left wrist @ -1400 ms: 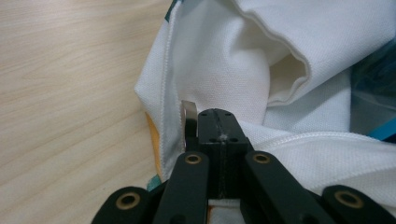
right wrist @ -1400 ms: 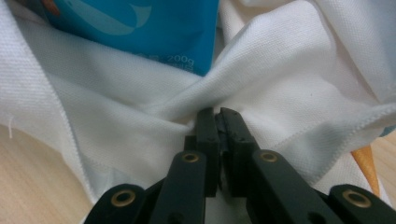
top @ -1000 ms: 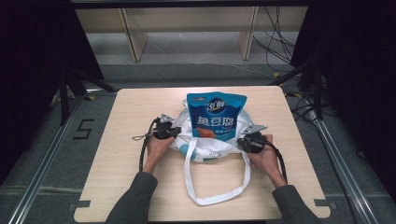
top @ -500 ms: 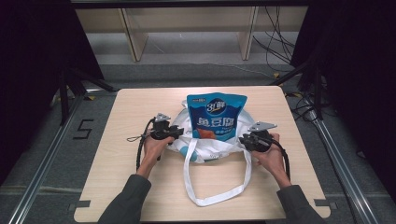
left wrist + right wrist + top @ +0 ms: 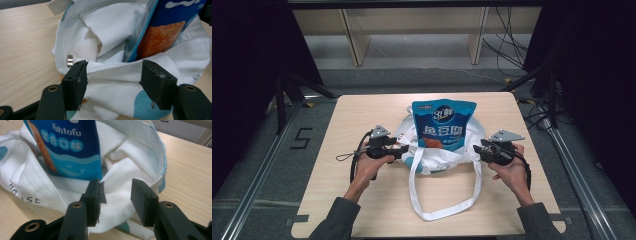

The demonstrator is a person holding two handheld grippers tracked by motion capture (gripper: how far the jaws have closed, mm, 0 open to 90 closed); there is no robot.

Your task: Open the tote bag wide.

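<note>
Left gripper (image 5: 404, 150) sits left of centre in the high view, its jaws spread wide, and in the left gripper view they straddle the near rim of the white tote bag (image 5: 120, 82) without pinching it. A small metal snap (image 5: 70, 61) glints on the bag's edge just above the left-hand jaw there. Over at right of centre, the right gripper (image 5: 478, 150) is parted too, the cloth lying loose between its jaws in the right gripper view. Between both tools, mid-frame on the wooden table (image 5: 362, 107), the blue Fishtofu snack pouch (image 5: 443, 124) stands upright in the bag's open mouth. The bag's long white handle (image 5: 442, 210) loops toward the bottom of the frame, between the person's forearms.
</note>
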